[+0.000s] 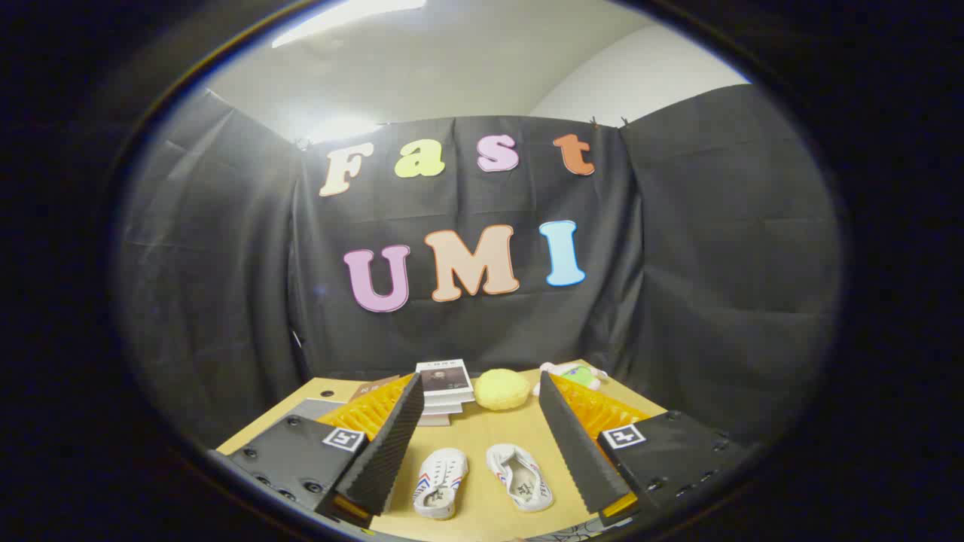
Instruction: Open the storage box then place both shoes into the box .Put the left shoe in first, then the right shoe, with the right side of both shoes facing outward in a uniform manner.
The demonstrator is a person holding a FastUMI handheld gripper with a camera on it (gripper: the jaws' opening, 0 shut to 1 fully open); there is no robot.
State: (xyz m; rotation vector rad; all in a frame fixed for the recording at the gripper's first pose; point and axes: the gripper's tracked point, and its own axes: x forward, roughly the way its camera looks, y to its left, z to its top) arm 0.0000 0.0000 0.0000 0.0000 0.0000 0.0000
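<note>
Two small white shoes lie on the wooden table between my fingers. The left one has red and blue stripes on its side; the right one shows its open top. My gripper hangs above them, open, nothing between the black ridged pads. The shoes' toes point away from me, toward the back wall.
Beyond the fingers, a stack of books lies at the back of the table. A round yellow sponge-like thing sits beside it. A white and green plush toy is at the back right, a grey flat item at the left.
</note>
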